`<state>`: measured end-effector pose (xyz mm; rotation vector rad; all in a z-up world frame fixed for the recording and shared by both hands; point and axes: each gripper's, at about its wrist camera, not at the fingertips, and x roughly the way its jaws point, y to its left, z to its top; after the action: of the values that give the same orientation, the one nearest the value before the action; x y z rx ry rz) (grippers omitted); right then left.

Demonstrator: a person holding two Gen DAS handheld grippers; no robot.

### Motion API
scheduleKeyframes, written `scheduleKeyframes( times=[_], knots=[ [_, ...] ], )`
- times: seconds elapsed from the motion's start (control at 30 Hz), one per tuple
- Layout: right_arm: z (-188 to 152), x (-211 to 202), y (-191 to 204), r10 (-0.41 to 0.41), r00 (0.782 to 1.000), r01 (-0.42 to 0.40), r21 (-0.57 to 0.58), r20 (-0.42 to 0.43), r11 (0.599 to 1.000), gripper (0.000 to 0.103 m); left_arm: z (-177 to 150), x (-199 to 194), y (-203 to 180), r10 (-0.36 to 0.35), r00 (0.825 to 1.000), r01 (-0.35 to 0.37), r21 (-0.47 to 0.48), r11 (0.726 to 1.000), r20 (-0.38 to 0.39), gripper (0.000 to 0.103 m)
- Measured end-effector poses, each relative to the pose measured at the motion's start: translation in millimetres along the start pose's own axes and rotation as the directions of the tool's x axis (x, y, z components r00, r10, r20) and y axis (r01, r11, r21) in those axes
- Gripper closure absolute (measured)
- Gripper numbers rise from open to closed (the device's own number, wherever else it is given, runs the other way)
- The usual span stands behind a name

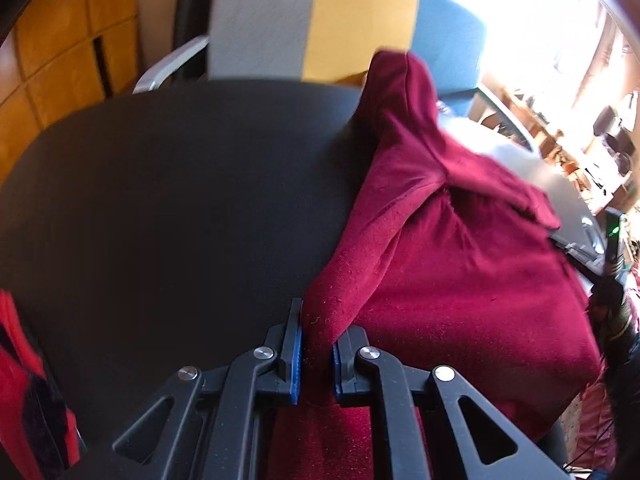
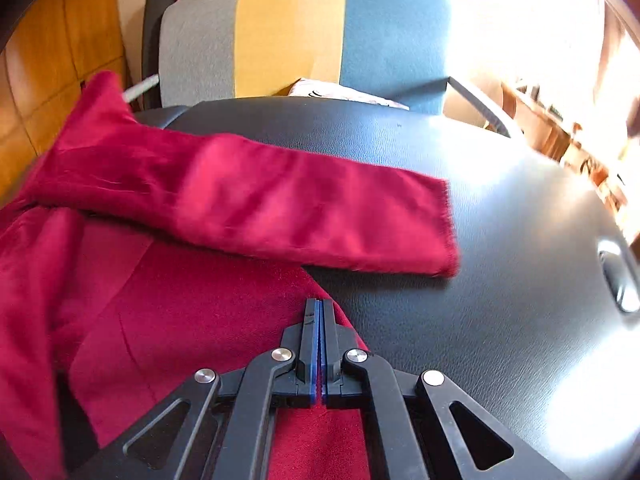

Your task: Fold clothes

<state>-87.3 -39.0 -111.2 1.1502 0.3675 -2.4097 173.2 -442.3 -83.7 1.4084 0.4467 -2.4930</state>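
On the black desk (image 2: 500, 220) the maroon garment (image 2: 192, 320) lies half folded, one sleeve (image 2: 280, 212) laid across. Left hand-held gripper (image 1: 316, 344) clamps a bunched fold; right hand-held gripper (image 2: 320, 320) is together, empty. Folding likely remains.

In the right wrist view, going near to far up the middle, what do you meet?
Closed right gripper → dark red garment body → its long sleeve lying across → bare black tabletop → grey, yellow and blue chair back.

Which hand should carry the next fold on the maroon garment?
Left, probably. The left gripper already pinches a bunched fold of the maroon garment. The right gripper is shut over its edge, seemingly holding nothing.
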Motion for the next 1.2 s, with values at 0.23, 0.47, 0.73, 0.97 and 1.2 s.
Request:
scheduleKeyframes(
  times=[0.23,0.47,0.73,0.97,1.2],
  knots=[
    [-2.2,3.8,9.2,-0.032,0.999,0.033,-0.056,0.017,0.998,0.102,-22.0,-7.0,12.7,0.083,0.997,-0.083,-0.034,0.996,0.005,0.086],
    [-1.5,9.8,20.2,-0.136,0.99,0.139,-0.19,0.028,0.972,0.102,-8.9,-32.0,9.0,0.274,0.96,-0.273,-0.024,0.962,0.049,0.085],
    [12.2,23.8,7.3,-0.203,0.979,0.206,-0.211,0.037,0.956,0.102,11.2,-50.7,-28.4,0.337,0.937,-0.341,0.032,0.939,0.096,0.083],
    [26.3,38.4,-17.8,-0.241,0.97,0.244,-0.198,0.037,0.949,0.101,7.3,-36.4,-29.3,0.42,0.907,-0.417,0.135,0.899,0.003,0.076],
    [37.7,43.1,-36.5,-0.291,0.956,0.294,-0.133,0.039,0.946,0.073,7.3,-55.8,-24.8,0.299,0.952,-0.301,0.014,0.954,0.06,0.077]
  ],
)
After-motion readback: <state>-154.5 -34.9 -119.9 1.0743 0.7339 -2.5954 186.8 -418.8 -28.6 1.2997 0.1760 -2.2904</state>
